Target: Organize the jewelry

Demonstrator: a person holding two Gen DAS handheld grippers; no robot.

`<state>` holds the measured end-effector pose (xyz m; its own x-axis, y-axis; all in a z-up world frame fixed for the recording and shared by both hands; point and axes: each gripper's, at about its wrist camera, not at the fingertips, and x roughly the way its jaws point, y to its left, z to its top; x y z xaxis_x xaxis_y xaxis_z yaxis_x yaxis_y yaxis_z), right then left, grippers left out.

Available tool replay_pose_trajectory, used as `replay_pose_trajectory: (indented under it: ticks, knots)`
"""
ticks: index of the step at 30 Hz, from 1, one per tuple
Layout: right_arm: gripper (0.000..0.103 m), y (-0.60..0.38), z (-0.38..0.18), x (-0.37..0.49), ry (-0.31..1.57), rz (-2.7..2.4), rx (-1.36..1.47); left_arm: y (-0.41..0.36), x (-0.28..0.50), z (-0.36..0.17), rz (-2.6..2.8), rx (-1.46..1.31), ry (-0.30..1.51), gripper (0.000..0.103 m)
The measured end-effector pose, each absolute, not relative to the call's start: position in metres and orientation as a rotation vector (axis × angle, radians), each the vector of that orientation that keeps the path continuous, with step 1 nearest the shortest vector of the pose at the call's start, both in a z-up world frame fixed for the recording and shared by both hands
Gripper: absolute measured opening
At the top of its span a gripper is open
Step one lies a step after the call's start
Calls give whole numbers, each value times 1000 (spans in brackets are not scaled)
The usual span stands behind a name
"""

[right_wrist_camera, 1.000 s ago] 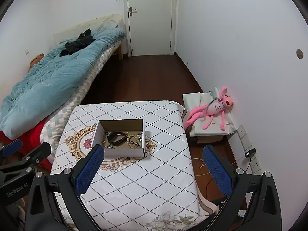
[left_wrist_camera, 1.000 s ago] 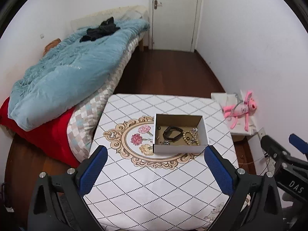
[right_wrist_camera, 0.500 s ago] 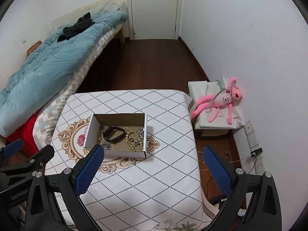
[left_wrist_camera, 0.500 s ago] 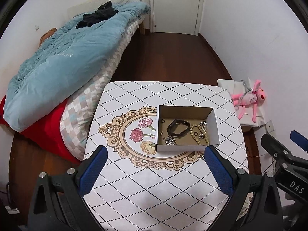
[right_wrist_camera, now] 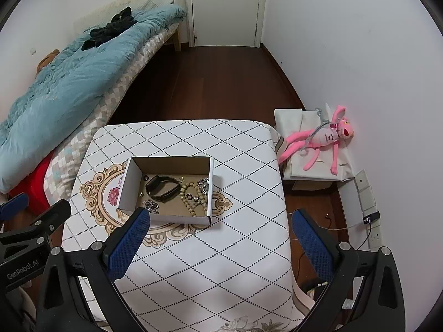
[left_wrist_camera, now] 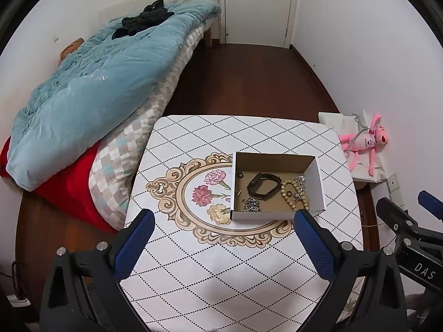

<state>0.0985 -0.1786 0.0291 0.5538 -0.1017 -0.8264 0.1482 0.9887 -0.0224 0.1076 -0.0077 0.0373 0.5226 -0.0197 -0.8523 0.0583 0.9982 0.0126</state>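
An open white cardboard box (left_wrist_camera: pixel 315 177) (right_wrist_camera: pixel 130 182) sits on the patterned table (left_wrist_camera: pixel 221 262) (right_wrist_camera: pixel 221 249). Inside it lie a black band (left_wrist_camera: pixel 263 185) (right_wrist_camera: pixel 162 189), a beige bead bracelet (left_wrist_camera: pixel 288 196) (right_wrist_camera: pixel 193 196), small silver pieces (left_wrist_camera: pixel 251 204) (right_wrist_camera: pixel 151 206) and dark rings. My left gripper (left_wrist_camera: pixel 221 238) is open and empty, hovering above the table's near side, short of the box. My right gripper (right_wrist_camera: pixel 220 238) is open and empty, near and right of the box. Each gripper shows at the edge of the other's view.
A bed with a blue duvet (left_wrist_camera: pixel 97 91) (right_wrist_camera: pixel 55 91) stands left of the table. A pink plush toy (left_wrist_camera: pixel 365 141) (right_wrist_camera: pixel 321 138) lies on a white box at the right wall. Wall sockets and a cable (right_wrist_camera: pixel 368 215) are low on the right. A door (left_wrist_camera: pixel 257 5) is at the back.
Both cameras have tilted down and moved closer to the table; the box sits lower and larger in both views. Both grippers stay open and empty.
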Motion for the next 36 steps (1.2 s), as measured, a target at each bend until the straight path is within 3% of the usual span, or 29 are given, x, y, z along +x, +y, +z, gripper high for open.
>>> replay_pose_trajectory:
  ticks: [36]
  knots:
    - [103,-177,28,99,1005,-132,32,-9,105,40,-39,48,1017,103]
